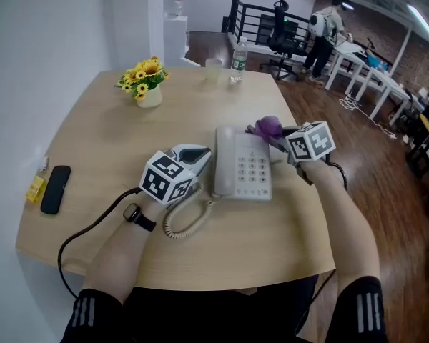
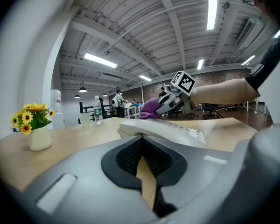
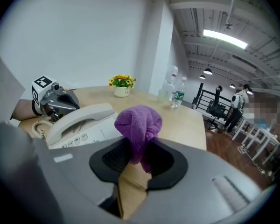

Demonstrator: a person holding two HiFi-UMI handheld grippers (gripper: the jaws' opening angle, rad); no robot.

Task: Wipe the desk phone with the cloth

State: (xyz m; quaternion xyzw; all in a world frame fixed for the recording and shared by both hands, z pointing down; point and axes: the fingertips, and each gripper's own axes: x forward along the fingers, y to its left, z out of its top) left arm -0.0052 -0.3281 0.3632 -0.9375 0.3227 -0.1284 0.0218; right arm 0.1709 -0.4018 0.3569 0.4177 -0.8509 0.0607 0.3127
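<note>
A white desk phone lies in the middle of the round wooden table, handset on its left side. The purple cloth is bunched in my right gripper, which is shut on it just above the phone's far right corner. In the right gripper view the cloth sticks up from the right gripper, with the phone to the left. My left gripper rests on the table against the phone's left side, beside the handset. In the left gripper view the left gripper is shut on nothing, and the phone lies just ahead.
A coiled cord loops in front of the phone. A pot of yellow flowers stands at the back left, a cup and a water bottle at the far edge. A black handset lies by the left edge.
</note>
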